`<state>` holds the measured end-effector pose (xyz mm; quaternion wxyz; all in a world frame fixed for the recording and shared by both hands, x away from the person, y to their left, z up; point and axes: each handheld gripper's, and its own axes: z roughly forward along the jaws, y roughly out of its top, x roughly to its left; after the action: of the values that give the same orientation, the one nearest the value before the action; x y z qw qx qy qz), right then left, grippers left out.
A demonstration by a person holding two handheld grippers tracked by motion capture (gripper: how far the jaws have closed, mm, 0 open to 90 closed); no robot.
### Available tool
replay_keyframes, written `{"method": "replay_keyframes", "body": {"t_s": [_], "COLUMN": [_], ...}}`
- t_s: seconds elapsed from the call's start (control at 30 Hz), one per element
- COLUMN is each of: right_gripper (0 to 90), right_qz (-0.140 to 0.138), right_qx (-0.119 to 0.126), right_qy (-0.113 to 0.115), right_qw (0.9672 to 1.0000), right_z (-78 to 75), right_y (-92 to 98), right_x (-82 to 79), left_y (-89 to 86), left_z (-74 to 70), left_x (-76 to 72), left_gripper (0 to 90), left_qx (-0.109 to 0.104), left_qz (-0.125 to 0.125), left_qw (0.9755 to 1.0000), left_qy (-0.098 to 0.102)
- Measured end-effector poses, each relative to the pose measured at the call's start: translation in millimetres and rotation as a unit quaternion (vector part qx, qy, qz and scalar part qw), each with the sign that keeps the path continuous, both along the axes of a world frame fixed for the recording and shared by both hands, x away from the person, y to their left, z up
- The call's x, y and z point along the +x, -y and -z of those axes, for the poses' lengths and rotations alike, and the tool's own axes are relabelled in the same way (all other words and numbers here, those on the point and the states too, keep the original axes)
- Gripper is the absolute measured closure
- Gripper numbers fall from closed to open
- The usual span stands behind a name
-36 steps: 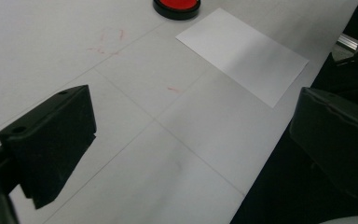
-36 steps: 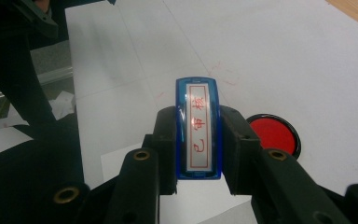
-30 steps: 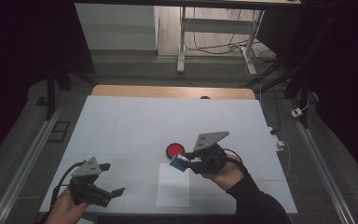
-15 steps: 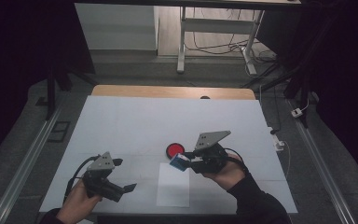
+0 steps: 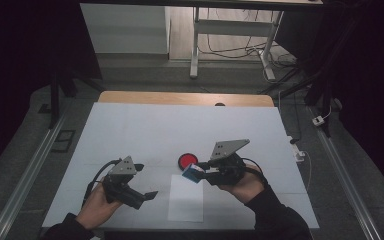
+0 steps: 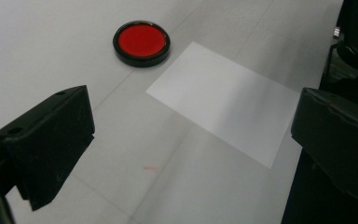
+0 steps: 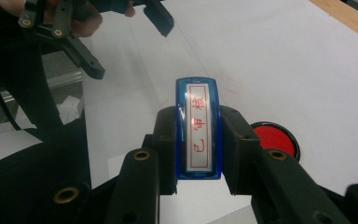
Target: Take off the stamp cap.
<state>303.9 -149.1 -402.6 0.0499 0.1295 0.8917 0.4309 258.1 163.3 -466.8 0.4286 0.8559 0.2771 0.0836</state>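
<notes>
My right gripper (image 5: 196, 173) (image 7: 198, 135) is shut on a blue stamp (image 7: 198, 128) (image 5: 192, 174) with red characters on its white label, held just above the near middle of the table. A round red ink pad (image 5: 187, 160) (image 6: 141, 42) (image 7: 275, 138) in a black case lies just beyond it. A white sheet of paper (image 5: 186, 198) (image 6: 226, 100) lies flat below the stamp. My left gripper (image 5: 147, 196) (image 6: 191, 135) stands open to the left of the paper, jaws wide apart with nothing between them.
The white table top (image 5: 180, 130) ends in a wooden strip (image 5: 185, 98) at the far edge. Cables and a plug (image 5: 320, 120) lie on the floor at the right. A metal frame (image 5: 230, 30) stands beyond the table.
My left gripper has moved right, toward the paper. The right gripper with the stamp has stayed where it was.
</notes>
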Motion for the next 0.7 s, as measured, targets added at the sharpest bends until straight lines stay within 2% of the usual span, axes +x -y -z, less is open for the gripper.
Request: {"method": "replay_keyframes", "body": {"t_s": [0.47, 0.57, 0.7], "right_gripper": [70.0, 70.0, 70.0], "right_qz": [-0.008, -0.01, -0.016], "right_qx": [0.004, 0.006, 0.01], "right_qy": [0.003, 0.002, 0.001], "right_qw": [1.0, 0.9999, 0.9998], "right_z": [-1.8, -2.4, -2.8], "right_y": [-1.4, -1.8, -2.4], "right_x": [-2.1, -2.7, -3.4], "left_y": [18.1, 23.0, 30.0], "left_z": [1.2, 1.4, 1.7], "left_x": [16.4, 19.3, 24.1], "left_gripper": [0.0, 0.0, 0.0], "left_qx": [-0.004, -0.004, -0.015], "left_qz": [0.048, 0.061, 0.085], "left_qw": [0.9988, 0.9981, 0.9963], "left_qy": [0.008, 0.01, 0.007]}}
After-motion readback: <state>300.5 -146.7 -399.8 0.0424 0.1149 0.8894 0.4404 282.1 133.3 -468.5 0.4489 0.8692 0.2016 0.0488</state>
